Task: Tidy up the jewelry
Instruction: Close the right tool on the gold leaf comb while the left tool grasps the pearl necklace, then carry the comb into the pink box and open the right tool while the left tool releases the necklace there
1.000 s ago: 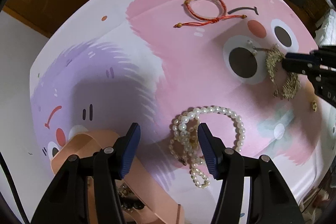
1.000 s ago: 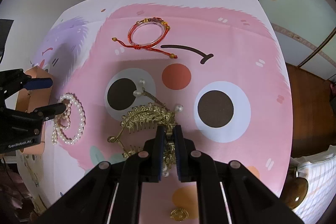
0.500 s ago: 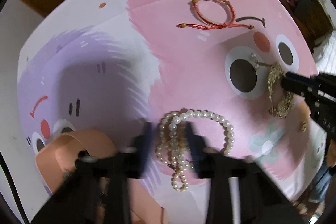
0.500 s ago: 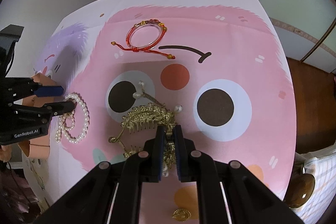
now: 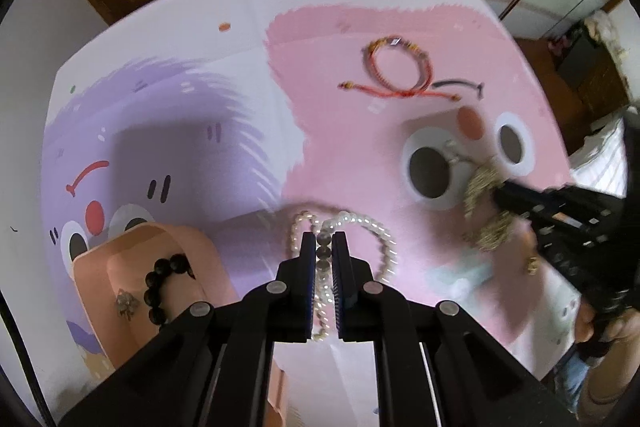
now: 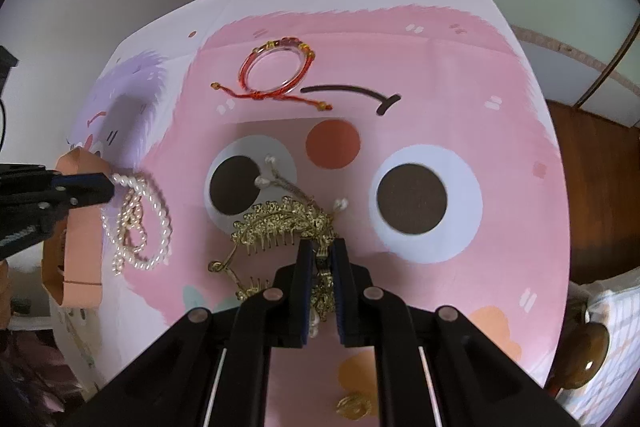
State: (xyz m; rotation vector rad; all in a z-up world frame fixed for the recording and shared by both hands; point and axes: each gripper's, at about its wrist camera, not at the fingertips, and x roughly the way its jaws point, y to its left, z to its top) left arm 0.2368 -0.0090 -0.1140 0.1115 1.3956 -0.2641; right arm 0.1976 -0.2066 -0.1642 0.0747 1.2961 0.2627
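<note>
Pearl necklace between closed left tongs, beside peach tray.

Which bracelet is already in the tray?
The black bead bracelet, lying inside the peach tray. The red cord bracelet lies loose on the mat; the pearl strand is pinched by the left hand-held gripper.

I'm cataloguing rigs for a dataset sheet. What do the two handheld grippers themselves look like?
Both match: the left gripper and the right gripper are matte black, angular linkages with round silver pivot pins. Each has two flat fingers with blue pads. Seen from the right wrist view, the left one's pads look blue too. Any lettering is too blurred to read now.
</note>
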